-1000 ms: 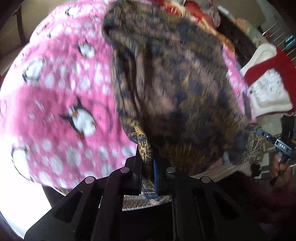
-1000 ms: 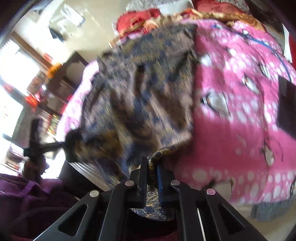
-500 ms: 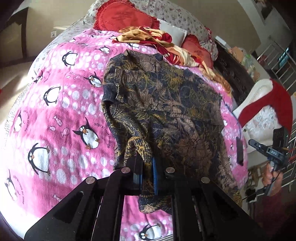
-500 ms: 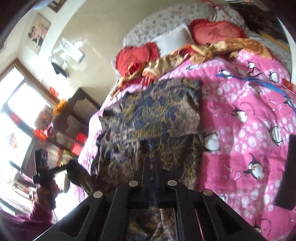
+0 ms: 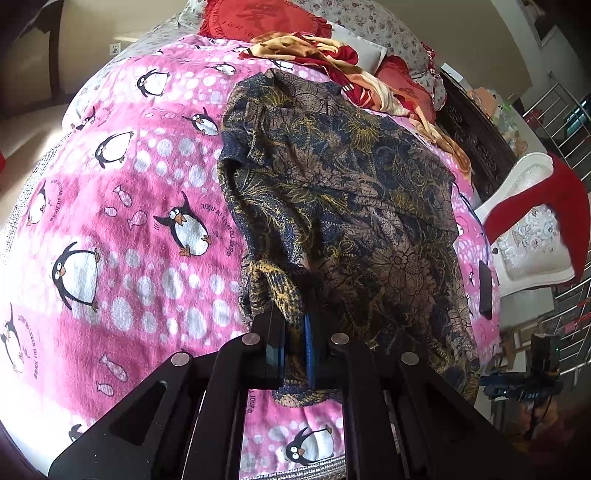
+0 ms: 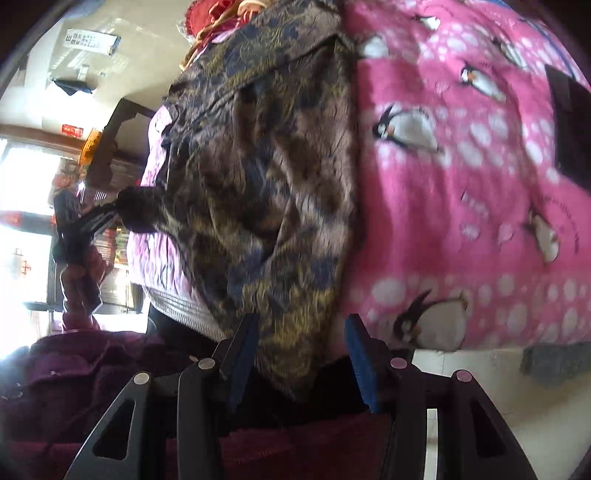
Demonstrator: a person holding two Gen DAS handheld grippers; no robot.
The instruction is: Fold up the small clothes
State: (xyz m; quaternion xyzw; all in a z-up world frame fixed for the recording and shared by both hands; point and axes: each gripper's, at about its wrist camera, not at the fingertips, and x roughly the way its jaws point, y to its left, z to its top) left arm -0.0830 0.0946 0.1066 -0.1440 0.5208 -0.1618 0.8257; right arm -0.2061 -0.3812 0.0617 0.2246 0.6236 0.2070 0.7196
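A dark blue, brown and gold patterned shirt lies spread on the pink penguin blanket, collar toward the pillows. My left gripper is shut on a bunched corner of its near hem. In the right wrist view that same gripper pinches the shirt at the far left. My right gripper is opening. The other hem corner hangs loose between its blue pads, which do not press on it. In the left wrist view the right gripper shows at the lower right, off the bed's edge.
A flat black device lies on the blanket right of the shirt, also seen as the black device. Red pillows and a crumpled red-gold cloth are at the bed's head. A white chair stands beside the bed. Maroon clothing is close under my right gripper.
The shirt, lifted and blurred before, has settled flat on the blanket. My right gripper's jaws have parted and released the hem. My left gripper stays clamped on its corner.
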